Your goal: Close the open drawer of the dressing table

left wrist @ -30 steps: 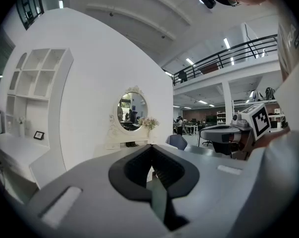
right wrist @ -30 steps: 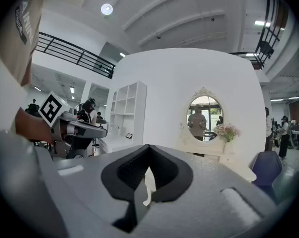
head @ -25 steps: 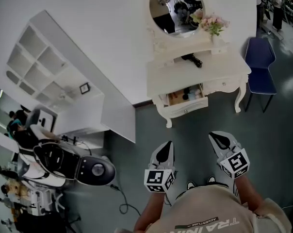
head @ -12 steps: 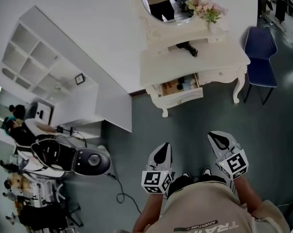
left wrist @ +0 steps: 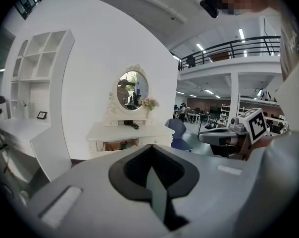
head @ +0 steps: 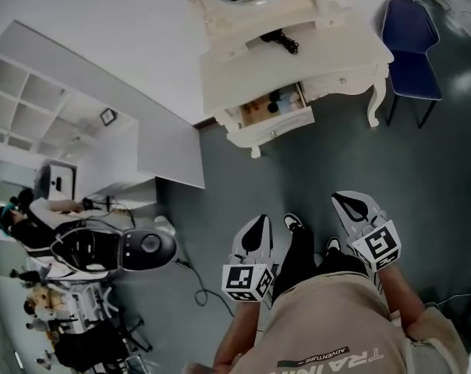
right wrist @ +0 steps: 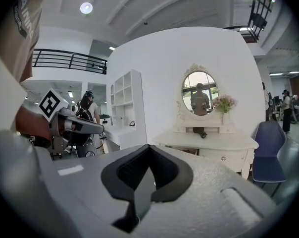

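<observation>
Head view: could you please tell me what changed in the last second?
The dressing table has slid up and leftward in frame, and the person's leg and shoe have stepped forward between the grippers. The drawer is still open; the left gripper and right gripper stay shut, empty.

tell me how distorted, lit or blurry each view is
Head view: evenly lit, sharp, wide-angle bends the shelves. Left gripper view: fisheye with dark corners; the claw looms large, the dressing table tiny. Right gripper view: same fisheye; ceiling lamp glares.
</observation>
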`<state>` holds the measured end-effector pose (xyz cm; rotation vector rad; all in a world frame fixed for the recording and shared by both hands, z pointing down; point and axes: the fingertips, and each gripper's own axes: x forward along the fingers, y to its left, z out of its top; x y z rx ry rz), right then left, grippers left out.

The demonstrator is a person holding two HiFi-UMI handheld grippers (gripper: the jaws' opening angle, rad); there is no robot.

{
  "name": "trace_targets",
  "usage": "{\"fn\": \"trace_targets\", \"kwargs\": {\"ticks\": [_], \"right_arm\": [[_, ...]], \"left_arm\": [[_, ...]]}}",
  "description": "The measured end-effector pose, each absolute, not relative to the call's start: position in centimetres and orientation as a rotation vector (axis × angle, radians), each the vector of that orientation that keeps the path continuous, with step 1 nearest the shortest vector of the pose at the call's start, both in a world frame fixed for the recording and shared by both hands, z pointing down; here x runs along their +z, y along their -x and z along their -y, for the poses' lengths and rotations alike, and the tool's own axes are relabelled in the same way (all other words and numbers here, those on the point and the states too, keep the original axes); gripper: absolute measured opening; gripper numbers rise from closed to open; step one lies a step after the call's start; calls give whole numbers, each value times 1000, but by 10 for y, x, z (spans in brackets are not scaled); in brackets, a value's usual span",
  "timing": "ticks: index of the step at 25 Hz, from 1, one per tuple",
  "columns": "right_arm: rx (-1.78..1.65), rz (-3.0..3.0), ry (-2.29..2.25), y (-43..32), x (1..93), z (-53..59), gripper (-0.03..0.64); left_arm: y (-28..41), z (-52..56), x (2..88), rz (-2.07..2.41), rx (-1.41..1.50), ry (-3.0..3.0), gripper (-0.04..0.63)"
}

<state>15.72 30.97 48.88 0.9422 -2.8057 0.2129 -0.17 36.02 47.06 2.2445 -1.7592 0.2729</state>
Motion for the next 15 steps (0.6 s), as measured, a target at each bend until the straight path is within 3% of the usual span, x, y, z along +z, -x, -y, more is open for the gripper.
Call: {"fn": "trace_targets", "kwargs": {"ticks": [15], "right_arm": [[123, 2738, -1085, -140, 456, -227, 3]], "left_arm": [[34, -274, 480, 1683, 207, -2277, 17]]}}
